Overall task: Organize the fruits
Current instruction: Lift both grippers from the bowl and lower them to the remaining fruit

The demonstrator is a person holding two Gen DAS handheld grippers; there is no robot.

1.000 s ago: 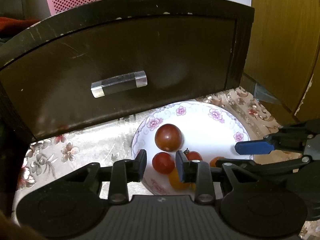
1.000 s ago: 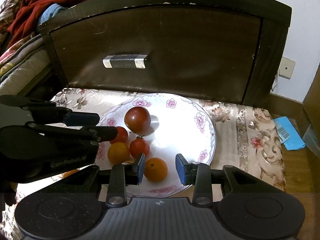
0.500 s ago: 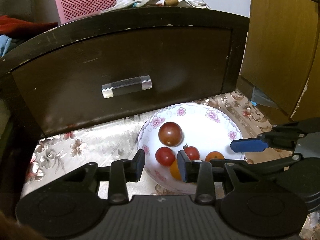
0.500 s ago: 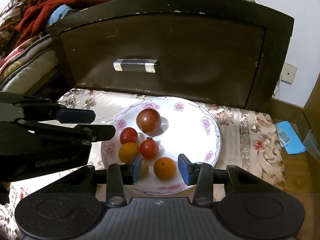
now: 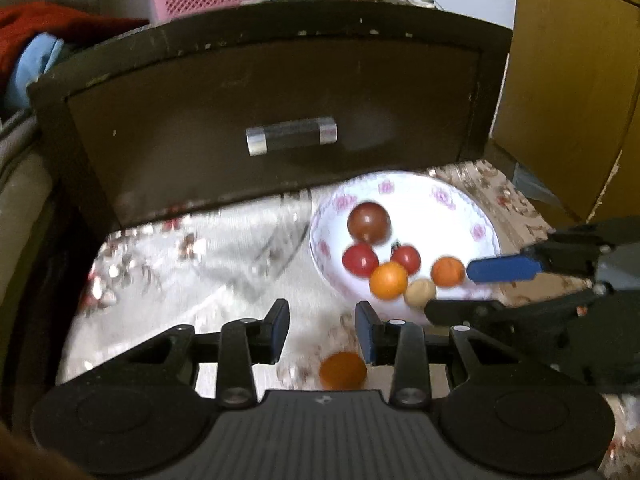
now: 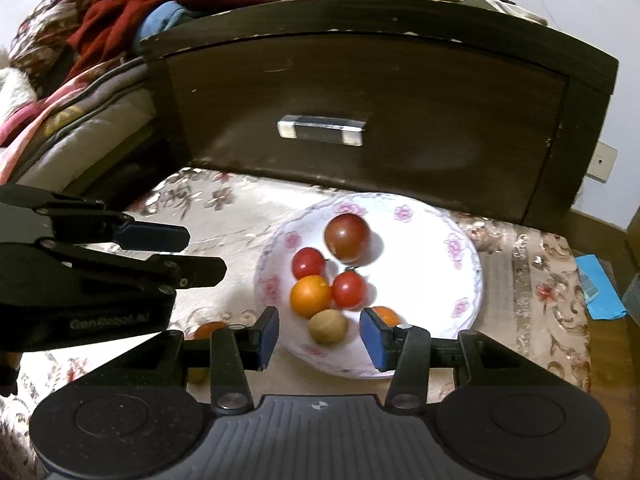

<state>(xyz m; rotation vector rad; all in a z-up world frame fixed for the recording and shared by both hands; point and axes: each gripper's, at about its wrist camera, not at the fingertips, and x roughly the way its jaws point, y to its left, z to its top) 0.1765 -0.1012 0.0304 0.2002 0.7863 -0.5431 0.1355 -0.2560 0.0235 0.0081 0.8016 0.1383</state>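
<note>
Left gripper (image 5: 322, 326) hangs released over the floral-cloth worktop (image 5: 192, 264), nothing between its fingers, a lone orange (image 5: 343, 370) lying on the cloth just below it at 6 o'clock. Right gripper (image 6: 318, 336) is released too, poised at the near rim of the flowered plate (image 6: 452, 280), a beige round fruit (image 6: 328, 326) framed between its fingers. On the plate: a big dark tomato (image 6: 347, 237) at 12 o'clock, two red tomatoes, oranges clustered toward 6. Dark drawer front (image 6: 360, 92) behind.
</note>
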